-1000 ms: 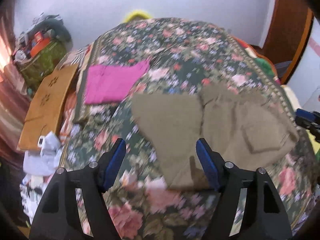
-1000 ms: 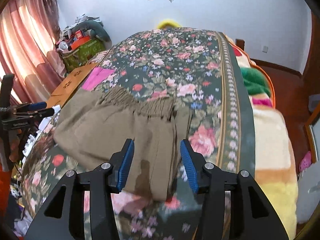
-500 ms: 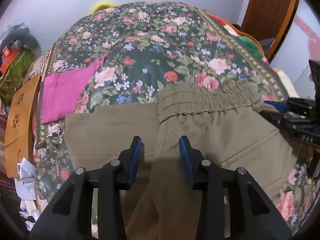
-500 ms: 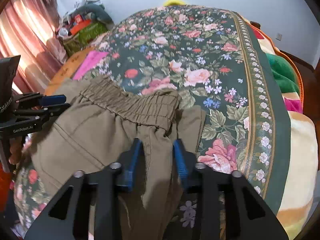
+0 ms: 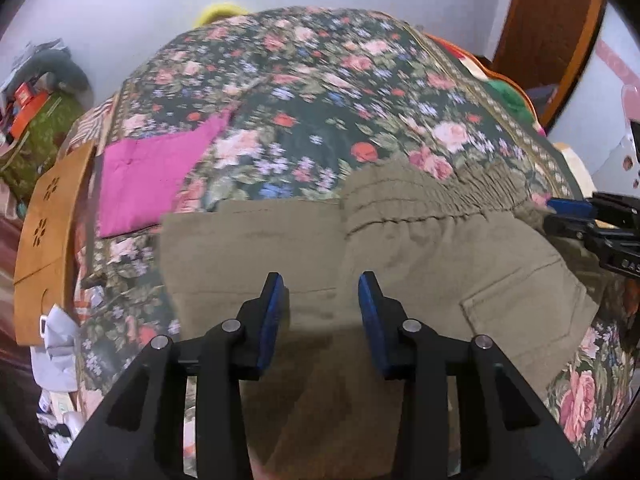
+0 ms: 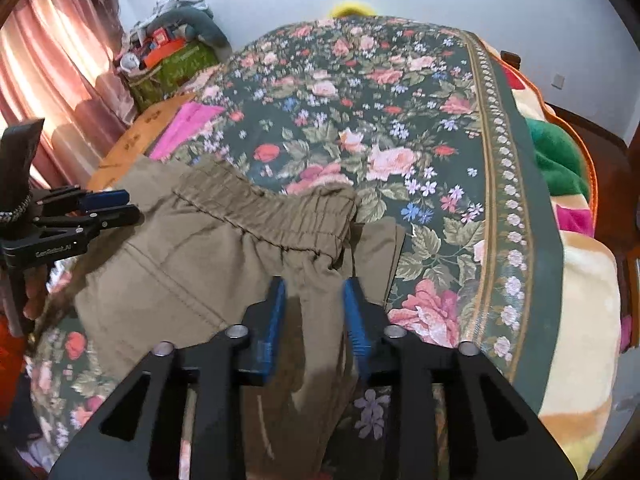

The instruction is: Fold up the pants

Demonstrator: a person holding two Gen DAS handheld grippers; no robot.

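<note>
Olive-brown pants lie folded on the floral bedspread, the elastic waistband toward the far side over the leg ends. My left gripper is open, hovering just above the cloth near its left-middle. My right gripper is open over the right end of the pants, below the waistband. Each gripper shows in the other's view: the right one at the pants' right edge, the left one at the left edge.
A folded magenta garment lies left of the pants. A wooden board leans at the bed's left side, with bags and clutter by the curtain. Green and striped blankets edge the right side.
Both grippers narrowed over the pants and came apart somewhat again. The waistband end came to lie over the leg ends. The left view pulled back a little.
</note>
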